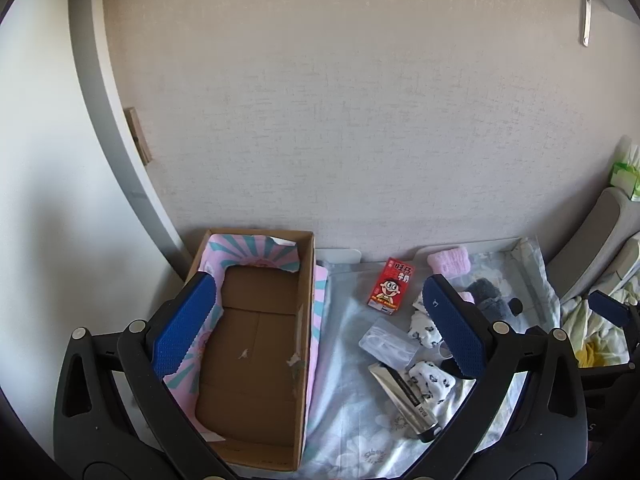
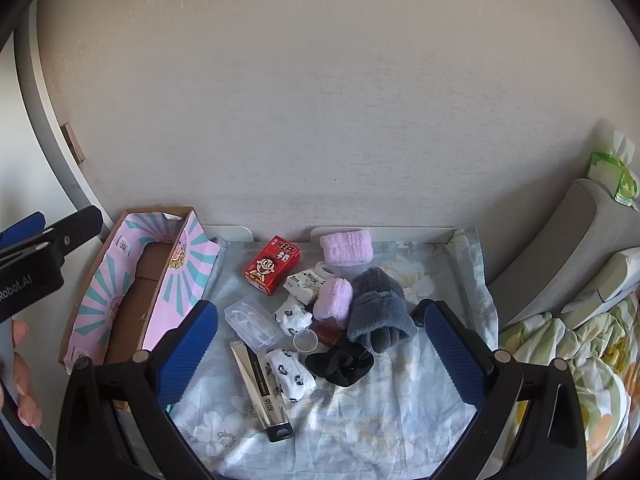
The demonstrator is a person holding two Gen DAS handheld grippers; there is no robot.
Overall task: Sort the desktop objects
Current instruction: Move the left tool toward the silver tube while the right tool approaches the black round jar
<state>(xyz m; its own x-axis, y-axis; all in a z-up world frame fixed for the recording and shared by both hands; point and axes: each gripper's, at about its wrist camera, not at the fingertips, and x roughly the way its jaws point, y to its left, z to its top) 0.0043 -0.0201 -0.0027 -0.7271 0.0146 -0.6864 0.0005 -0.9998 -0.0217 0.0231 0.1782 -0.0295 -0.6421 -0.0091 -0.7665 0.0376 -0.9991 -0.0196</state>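
An empty cardboard box (image 1: 256,360) with pink-and-teal flaps sits at the left of the cloth-covered table; it also shows in the right wrist view (image 2: 132,312). Loose items lie right of it: a red milk carton (image 2: 272,264), a clear plastic case (image 2: 252,324), a silver tube (image 2: 262,392), patterned white socks (image 2: 290,374), pink socks (image 2: 346,246), a grey glove (image 2: 378,312), a black scrunchie (image 2: 340,362). My left gripper (image 1: 320,324) is open above the box and holds nothing. My right gripper (image 2: 320,352) is open above the items and holds nothing.
The wall runs close behind the table. A grey cushion (image 2: 568,248) with a green tissue pack (image 2: 612,176) stands at the right, above rumpled bedding (image 2: 568,344). The left gripper's body (image 2: 36,260) shows at the left edge of the right wrist view.
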